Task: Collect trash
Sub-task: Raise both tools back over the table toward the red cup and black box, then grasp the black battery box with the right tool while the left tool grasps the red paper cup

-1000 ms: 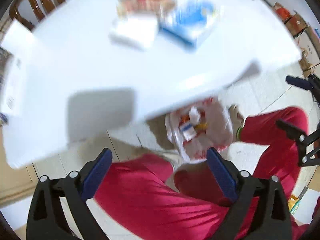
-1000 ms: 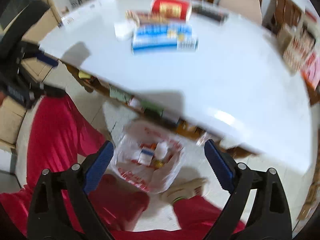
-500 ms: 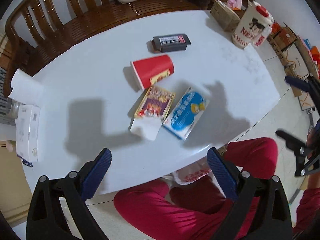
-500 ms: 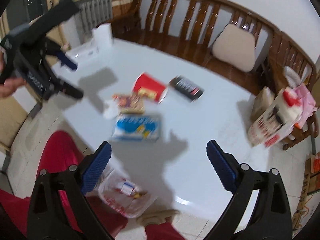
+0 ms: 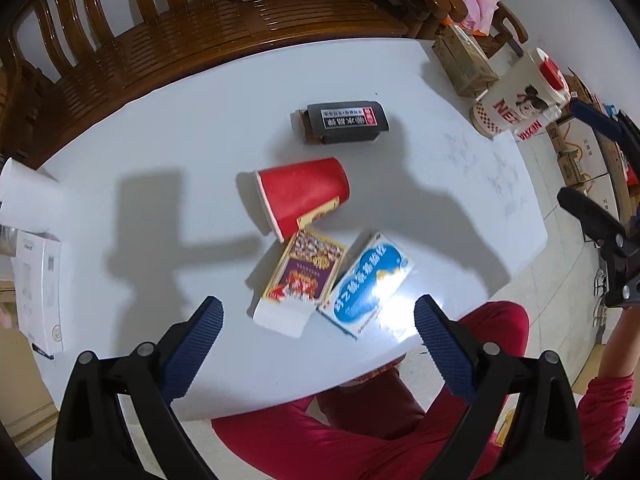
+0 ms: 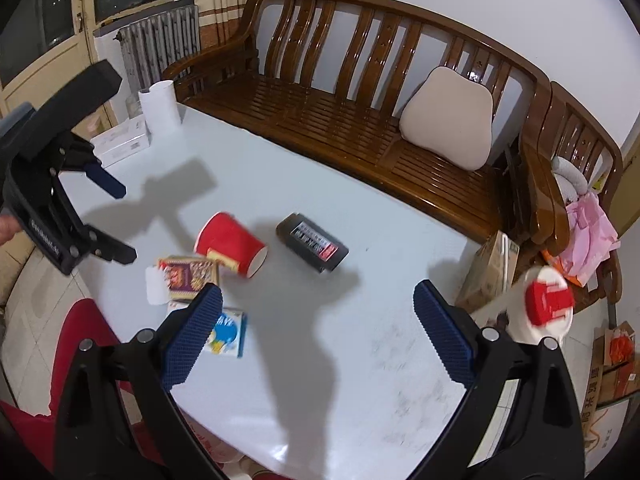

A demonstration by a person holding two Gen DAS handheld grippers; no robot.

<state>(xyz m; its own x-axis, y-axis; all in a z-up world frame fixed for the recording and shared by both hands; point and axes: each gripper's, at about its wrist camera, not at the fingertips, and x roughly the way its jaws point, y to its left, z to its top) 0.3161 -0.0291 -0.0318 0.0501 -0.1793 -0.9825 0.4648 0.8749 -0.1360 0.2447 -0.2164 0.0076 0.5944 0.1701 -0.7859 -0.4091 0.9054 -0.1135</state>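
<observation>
Both hand-held grippers hang above a white worktop [image 5: 160, 152] with jaws spread wide and nothing between them. Straight ahead of the left hand-held gripper [image 5: 316, 324] lies a cluster of trash: a red paper cup [image 5: 302, 196] tipped on its side, its open mouth facing left, a yellow label panel near its base; a purple-and-yellow carton [image 5: 306, 270] touching the cup, printed with characters too small to read, a white inner sleeve sticking out of its near end; and just right of that a blue-and-white box [image 5: 366, 286] with white lettering, partly washed out by glare. Beyond the cup rests a black box [image 5: 346, 122] whose label carries a row of characters and a red mark.

From the right hand-held gripper [image 6: 316, 322] the same pile sits ahead and to the left; the blue-and-white box is partly hidden behind its left finger [image 6: 192, 336]. At the far right edge of the worktop stands a white canister [image 5: 520, 108] with a red lid, lettered "NE" in red. The person's red trouser legs [image 5: 360, 436] show below the worktop.
</observation>
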